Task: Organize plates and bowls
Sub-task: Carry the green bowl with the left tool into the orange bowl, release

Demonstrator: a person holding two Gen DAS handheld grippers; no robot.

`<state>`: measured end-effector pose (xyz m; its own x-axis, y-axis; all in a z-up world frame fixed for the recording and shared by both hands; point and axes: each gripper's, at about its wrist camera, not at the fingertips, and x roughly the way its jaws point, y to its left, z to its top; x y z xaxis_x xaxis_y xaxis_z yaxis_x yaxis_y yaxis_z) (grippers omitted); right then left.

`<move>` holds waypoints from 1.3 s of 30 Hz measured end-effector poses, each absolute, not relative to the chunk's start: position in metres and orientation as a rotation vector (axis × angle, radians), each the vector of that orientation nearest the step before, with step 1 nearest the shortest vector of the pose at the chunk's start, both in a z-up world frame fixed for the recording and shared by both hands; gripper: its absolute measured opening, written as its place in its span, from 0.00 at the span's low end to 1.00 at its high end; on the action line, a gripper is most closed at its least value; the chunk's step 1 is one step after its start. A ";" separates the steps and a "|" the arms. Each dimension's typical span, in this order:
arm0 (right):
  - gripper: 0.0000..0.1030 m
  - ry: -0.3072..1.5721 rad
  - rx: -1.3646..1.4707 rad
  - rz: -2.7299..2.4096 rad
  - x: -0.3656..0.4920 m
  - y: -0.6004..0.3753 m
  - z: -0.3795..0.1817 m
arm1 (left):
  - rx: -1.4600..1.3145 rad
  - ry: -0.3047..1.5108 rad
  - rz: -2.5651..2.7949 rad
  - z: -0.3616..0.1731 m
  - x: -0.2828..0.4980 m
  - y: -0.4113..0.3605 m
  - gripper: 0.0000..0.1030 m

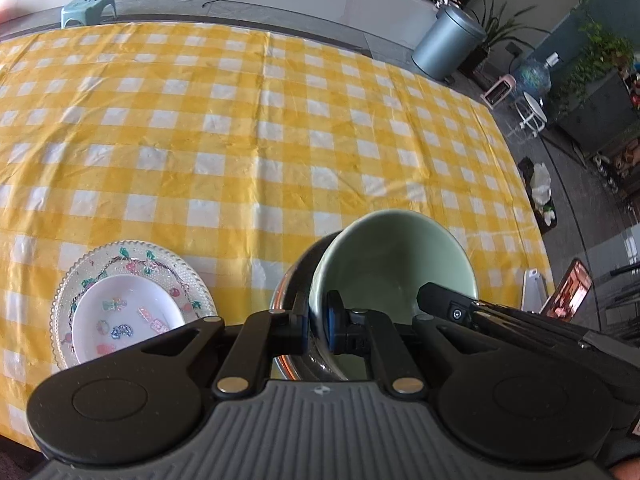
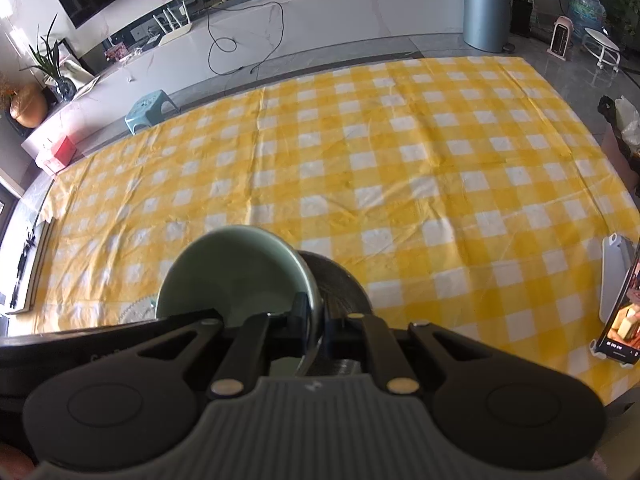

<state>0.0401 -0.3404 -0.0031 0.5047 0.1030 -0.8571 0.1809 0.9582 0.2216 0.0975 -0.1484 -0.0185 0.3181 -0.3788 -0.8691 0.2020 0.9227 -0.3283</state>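
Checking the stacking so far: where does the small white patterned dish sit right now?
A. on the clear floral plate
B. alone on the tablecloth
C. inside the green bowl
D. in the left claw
A: in the left wrist view the small white dish lies on the clear floral plate, left of the green bowl.

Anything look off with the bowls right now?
Yes: the green bowl sits steeply tilted inside the metal bowl, not nested flat. Left gripper and right gripper each pinch a rim. The small plate on the patterned plate looks fine.
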 end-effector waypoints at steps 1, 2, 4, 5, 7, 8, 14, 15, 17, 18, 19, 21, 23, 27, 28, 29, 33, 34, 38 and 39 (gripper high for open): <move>0.05 1.051 0.296 -0.047 0.039 -0.341 -0.005 | -0.149 1.193 -0.389 -0.020 0.096 -0.151 0.09; 0.05 1.055 0.290 -0.046 0.038 -0.342 -0.007 | -0.126 1.199 -0.393 -0.021 0.096 -0.154 0.09; 0.05 1.063 0.266 -0.043 0.036 -0.341 -0.011 | -0.094 1.210 -0.401 -0.023 0.095 -0.159 0.09; 0.05 1.067 0.258 -0.040 0.035 -0.341 -0.013 | -0.077 1.214 -0.405 -0.024 0.095 -0.161 0.09; 0.05 1.075 0.244 -0.030 0.035 -0.341 -0.017 | -0.039 1.219 -0.415 -0.026 0.094 -0.164 0.10; 0.05 1.080 0.240 -0.025 0.035 -0.341 -0.019 | -0.023 1.222 -0.417 -0.027 0.094 -0.165 0.10; 0.05 1.110 0.192 -0.003 0.038 -0.339 -0.030 | 0.047 1.223 -0.429 -0.032 0.093 -0.172 0.09; 0.05 1.107 0.177 -0.004 0.037 -0.338 -0.031 | 0.058 1.215 -0.432 -0.031 0.093 -0.173 0.09; 0.04 1.098 0.141 -0.011 0.037 -0.336 -0.033 | 0.079 1.196 -0.443 -0.029 0.093 -0.175 0.08; 0.04 1.086 0.114 -0.014 0.037 -0.335 -0.033 | 0.095 1.196 -0.444 -0.028 0.093 -0.177 0.08; 0.04 1.084 0.101 -0.012 0.037 -0.334 -0.033 | 0.109 1.194 -0.444 -0.028 0.093 -0.179 0.08; 0.04 1.086 0.100 -0.015 0.038 -0.334 -0.033 | 0.109 1.190 -0.446 -0.028 0.093 -0.179 0.08; 0.04 1.084 0.088 -0.008 0.038 -0.333 -0.034 | 0.090 1.190 -0.452 -0.027 0.094 -0.176 0.08; 0.05 1.070 0.002 0.019 0.036 -0.325 -0.039 | 0.034 1.165 -0.467 -0.022 0.095 -0.167 0.10; 0.05 1.062 -0.018 0.023 0.035 -0.324 -0.040 | 0.025 1.155 -0.472 -0.020 0.094 -0.164 0.10; 0.06 1.057 -0.032 0.026 0.035 -0.323 -0.040 | 0.015 1.145 -0.474 -0.018 0.093 -0.161 0.13; 0.08 1.044 -0.103 0.039 0.035 -0.316 -0.042 | -0.027 1.117 -0.491 -0.011 0.092 -0.151 0.18; 0.08 1.043 -0.119 0.043 0.035 -0.314 -0.043 | -0.038 1.112 -0.494 -0.010 0.091 -0.150 0.19; 0.13 1.034 -0.155 0.054 0.034 -0.310 -0.044 | -0.062 1.091 -0.494 -0.006 0.088 -0.142 0.22; 0.14 1.034 -0.146 0.057 0.034 -0.311 -0.044 | -0.066 1.081 -0.492 -0.005 0.087 -0.139 0.22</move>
